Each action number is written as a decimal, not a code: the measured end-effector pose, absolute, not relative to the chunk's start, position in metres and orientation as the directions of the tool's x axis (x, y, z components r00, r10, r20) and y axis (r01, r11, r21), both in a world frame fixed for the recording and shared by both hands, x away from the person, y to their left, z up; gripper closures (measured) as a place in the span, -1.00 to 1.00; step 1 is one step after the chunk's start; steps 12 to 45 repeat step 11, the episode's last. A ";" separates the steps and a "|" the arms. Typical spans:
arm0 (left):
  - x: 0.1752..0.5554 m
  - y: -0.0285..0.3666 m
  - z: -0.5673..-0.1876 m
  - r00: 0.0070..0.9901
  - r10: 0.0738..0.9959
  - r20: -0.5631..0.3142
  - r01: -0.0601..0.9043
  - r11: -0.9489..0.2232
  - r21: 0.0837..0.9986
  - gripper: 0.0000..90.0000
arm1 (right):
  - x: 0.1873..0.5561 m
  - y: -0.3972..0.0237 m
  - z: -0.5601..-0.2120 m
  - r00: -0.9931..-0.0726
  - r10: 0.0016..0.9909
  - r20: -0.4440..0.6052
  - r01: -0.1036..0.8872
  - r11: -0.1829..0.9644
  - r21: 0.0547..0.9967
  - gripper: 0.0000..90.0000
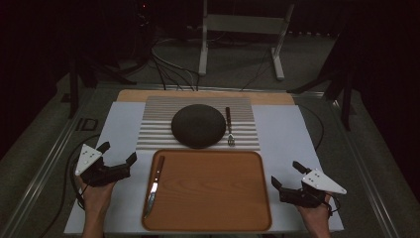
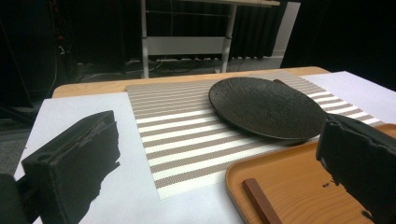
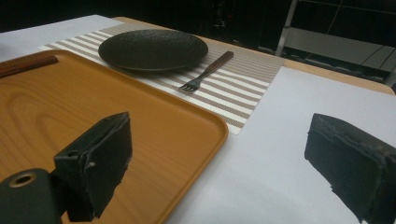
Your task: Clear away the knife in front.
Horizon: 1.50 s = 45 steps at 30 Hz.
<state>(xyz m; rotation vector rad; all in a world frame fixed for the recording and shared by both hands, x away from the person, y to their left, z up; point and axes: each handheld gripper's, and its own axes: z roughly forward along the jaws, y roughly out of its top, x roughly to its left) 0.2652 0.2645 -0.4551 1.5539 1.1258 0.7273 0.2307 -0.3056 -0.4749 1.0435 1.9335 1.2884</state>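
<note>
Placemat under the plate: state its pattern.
Placemat: brown and white stripes, clearest in left gripper view.

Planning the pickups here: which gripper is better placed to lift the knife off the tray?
The left gripper, probably. The knife lies along the left edge of the tray, beside that gripper, whose jaws stand open. The right gripper would have to cross the whole tray.
</note>
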 end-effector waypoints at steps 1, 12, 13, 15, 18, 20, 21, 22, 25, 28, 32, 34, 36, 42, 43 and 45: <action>0.265 0.265 -0.455 0.374 0.923 -0.095 0.294 -0.021 0.956 -1.00 | 0.231 -0.306 -0.475 -0.521 0.852 -0.047 0.285 0.226 0.932 -0.83; 0.265 0.268 -0.455 0.348 0.933 -0.098 0.294 -0.009 0.956 -1.00 | 0.232 -0.305 -0.476 -0.519 0.853 -0.051 0.297 0.237 0.925 -0.83; 0.265 0.268 -0.455 0.348 0.933 -0.098 0.294 -0.009 0.956 -1.00 | 0.232 -0.305 -0.476 -0.519 0.853 -0.051 0.297 0.237 0.925 -0.83; 0.265 0.268 -0.455 0.348 0.933 -0.098 0.294 -0.009 0.956 -1.00 | 0.232 -0.305 -0.476 -0.519 0.853 -0.051 0.297 0.237 0.925 -0.83; 0.265 0.268 -0.455 0.348 0.933 -0.098 0.294 -0.009 0.956 -1.00 | 0.232 -0.305 -0.476 -0.519 0.853 -0.051 0.297 0.237 0.925 -0.83; 0.265 0.268 -0.455 0.348 0.933 -0.098 0.294 -0.009 0.956 -1.00 | 0.232 -0.305 -0.476 -0.519 0.853 -0.051 0.297 0.237 0.925 -0.83; 0.265 0.268 -0.455 0.348 0.933 -0.098 0.294 -0.009 0.956 -1.00 | 0.232 -0.305 -0.476 -0.519 0.853 -0.051 0.297 0.237 0.925 -0.83; 0.265 0.268 -0.455 0.348 0.933 -0.098 0.294 -0.009 0.956 -1.00 | 0.232 -0.305 -0.476 -0.519 0.853 -0.051 0.297 0.237 0.925 -0.83; 0.265 0.268 -0.455 0.348 0.933 -0.098 0.294 -0.009 0.956 -1.00 | 0.232 -0.305 -0.476 -0.519 0.853 -0.051 0.297 0.237 0.925 -0.83; 0.265 0.268 -0.455 0.348 0.933 -0.098 0.294 -0.009 0.956 -1.00 | 0.232 -0.305 -0.476 -0.519 0.853 -0.051 0.297 0.237 0.925 -0.83; 0.265 0.268 -0.455 0.348 0.933 -0.098 0.294 -0.009 0.956 -1.00 | 0.232 -0.305 -0.476 -0.519 0.853 -0.051 0.297 0.237 0.925 -0.83; 0.265 0.268 -0.455 0.348 0.933 -0.098 0.294 -0.009 0.956 -1.00 | 0.232 -0.305 -0.476 -0.519 0.853 -0.051 0.297 0.237 0.925 -0.83; 0.265 0.268 -0.455 0.348 0.933 -0.098 0.294 -0.009 0.956 -1.00 | 0.232 -0.305 -0.476 -0.519 0.853 -0.051 0.297 0.237 0.925 -0.83; 0.265 0.268 -0.455 0.348 0.933 -0.098 0.294 -0.009 0.956 -1.00 | 0.232 -0.305 -0.476 -0.519 0.853 -0.051 0.297 0.237 0.925 -0.83; 0.265 0.268 -0.455 0.348 0.933 -0.098 0.294 -0.009 0.956 -1.00 | 0.232 -0.305 -0.476 -0.519 0.853 -0.051 0.297 0.237 0.925 -0.83; 0.265 0.268 -0.455 0.348 0.933 -0.098 0.294 -0.009 0.956 -1.00 | 0.232 -0.305 -0.476 -0.519 0.853 -0.051 0.297 0.237 0.925 -0.83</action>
